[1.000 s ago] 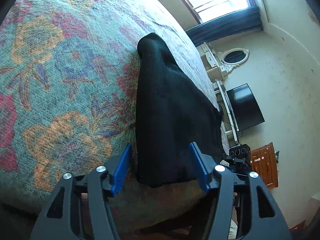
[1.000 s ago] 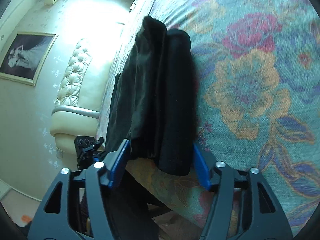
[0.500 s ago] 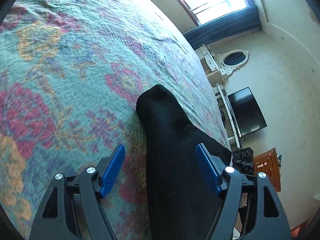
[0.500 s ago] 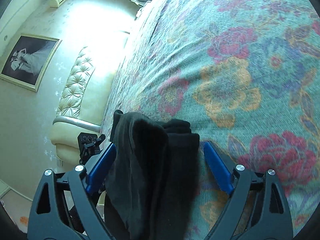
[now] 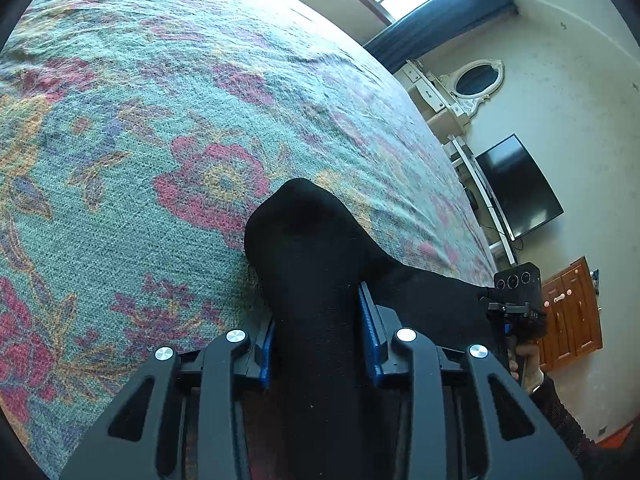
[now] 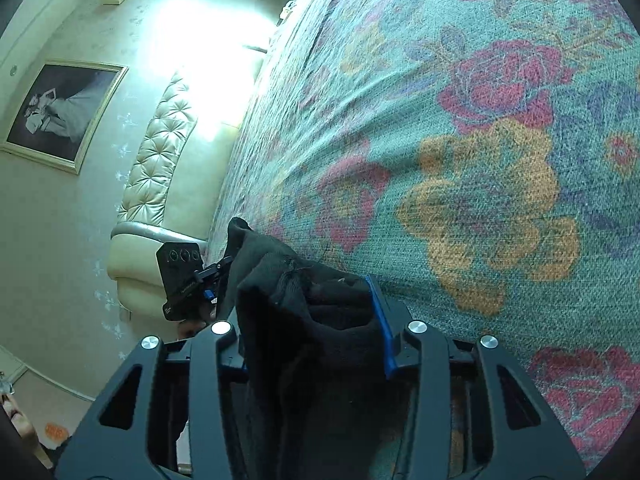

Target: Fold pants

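Note:
The black pants (image 5: 316,264) lie folded at the near edge of the floral bedspread (image 5: 160,140). My left gripper (image 5: 318,336) is shut on one end of the pants, the cloth bunched between its blue pads. My right gripper (image 6: 312,320) is shut on the other end of the pants (image 6: 304,308), with cloth heaped between the pads. Each gripper shows in the other's view: the right one (image 5: 518,300) at the right, the left one (image 6: 184,276) at the left.
The bedspread (image 6: 460,140) stretches far ahead of both grippers. A padded cream headboard (image 6: 156,160) and a framed picture (image 6: 60,112) are on the left wall. A dark TV (image 5: 516,188), a white dresser with an oval mirror (image 5: 478,80) and a wooden cabinet (image 5: 572,312) stand past the bed's far side.
Both grippers moved forward over the ends of the pants and closed on them. One second ago both were open with the pants lying ahead.

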